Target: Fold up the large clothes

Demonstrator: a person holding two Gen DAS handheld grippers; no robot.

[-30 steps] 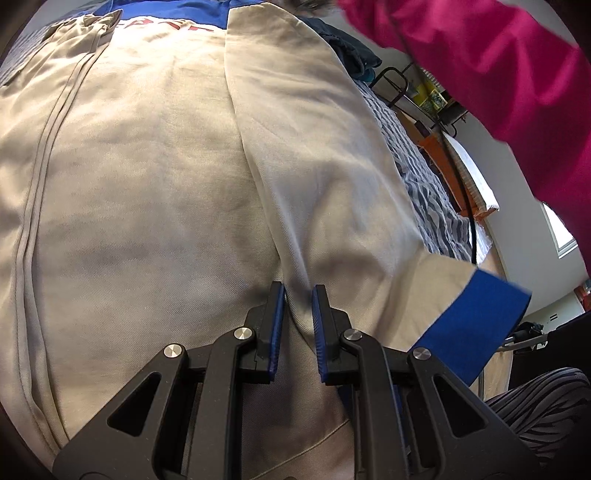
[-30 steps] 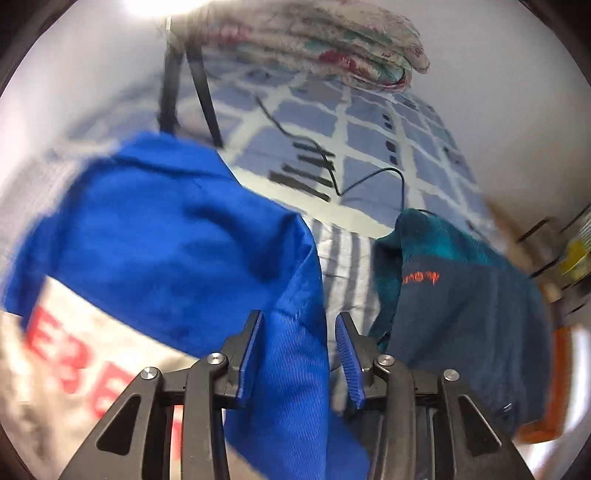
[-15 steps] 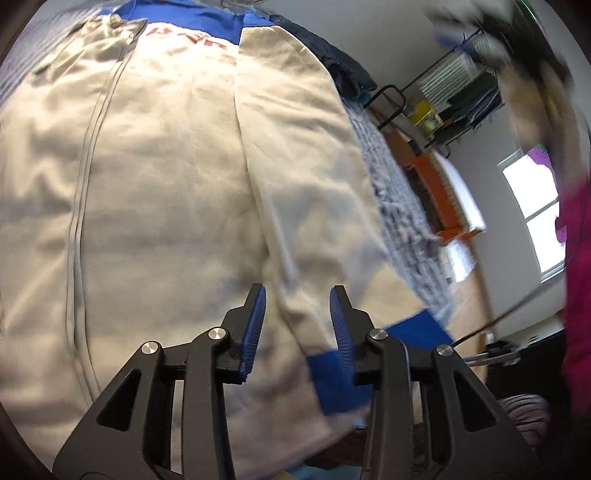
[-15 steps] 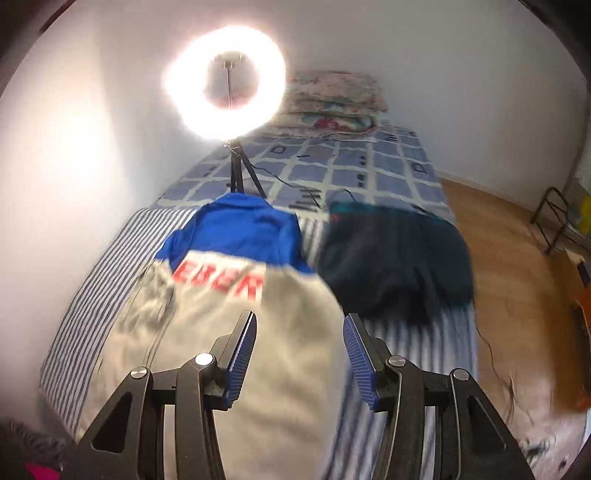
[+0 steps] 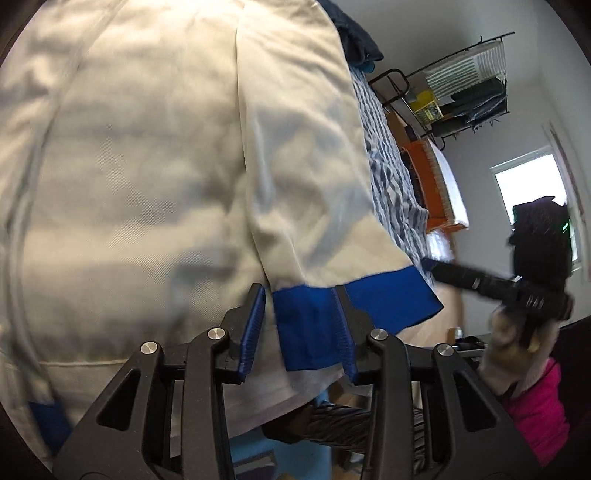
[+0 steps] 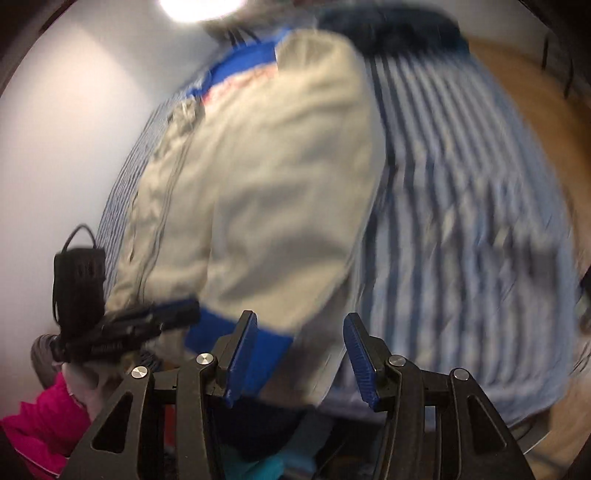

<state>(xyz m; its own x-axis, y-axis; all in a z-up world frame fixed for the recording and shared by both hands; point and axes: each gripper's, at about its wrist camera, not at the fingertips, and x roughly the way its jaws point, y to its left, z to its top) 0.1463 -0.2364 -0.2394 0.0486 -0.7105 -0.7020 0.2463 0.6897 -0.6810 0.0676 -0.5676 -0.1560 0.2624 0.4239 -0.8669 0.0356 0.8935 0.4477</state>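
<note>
A beige jacket [image 5: 147, 166] with blue trim lies flat on the striped bed [image 5: 391, 173]. One sleeve is folded along its right side. My left gripper [image 5: 299, 291] is open over that sleeve's blue cuff [image 5: 310, 332], which lies between the fingers without being pinched. The right wrist view is blurred. It shows the whole jacket [image 6: 266, 166] from its near end, blue collar far away. My right gripper [image 6: 301, 317] is open and empty above the near hem, beside the blue cuff [image 6: 273, 350]. Each gripper shows in the other's view: the right gripper [image 5: 432, 267] and the left gripper [image 6: 184, 310].
A dark blue garment [image 5: 354, 37] lies on the bed beyond the jacket. Right of the bed are a wire rack [image 5: 465, 85], an orange box [image 5: 421, 173] and wooden floor [image 6: 524, 92]. A ring light [image 6: 199, 3] glares at the far end. A pink sleeve [image 5: 535, 406] shows at the right.
My left gripper let go of the beige fabric, opened and slid onto the blue cuff. My right gripper swung from the collar end back to the near hem.
</note>
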